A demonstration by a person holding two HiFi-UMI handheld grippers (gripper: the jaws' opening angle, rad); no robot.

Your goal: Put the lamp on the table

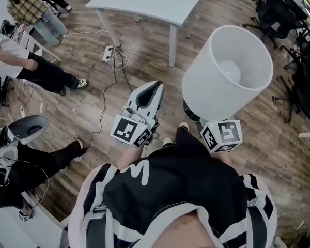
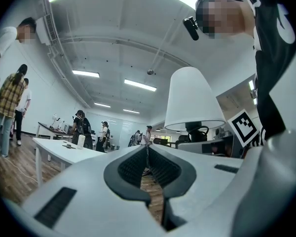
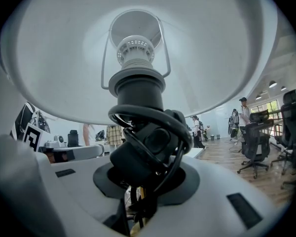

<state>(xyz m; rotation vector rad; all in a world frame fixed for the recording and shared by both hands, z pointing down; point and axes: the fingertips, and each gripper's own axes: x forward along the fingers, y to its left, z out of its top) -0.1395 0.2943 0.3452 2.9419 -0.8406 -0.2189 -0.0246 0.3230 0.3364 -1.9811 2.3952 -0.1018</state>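
Note:
The lamp has a large white shade point(image 1: 227, 71) and a black stem point(image 3: 138, 93) with its cord wound around it. My right gripper point(image 3: 147, 179) is shut on that stem, just under the shade, and holds the lamp upright over the floor. In the head view only its marker cube point(image 1: 222, 135) shows below the shade. My left gripper point(image 1: 155, 87) hangs to the left of the lamp, shut and holding nothing. The left gripper view shows the shade point(image 2: 195, 100) to its right. The white table point(image 1: 150, 1) stands ahead, with a small object on its top.
A power strip with cables point(image 1: 111, 53) lies on the wooden floor by the table's leg. People sit and stand at the left point(image 1: 41, 71). Black office chairs point(image 1: 279, 14) crowd the right side. A white desk corner point(image 1: 15, 231) is at the lower left.

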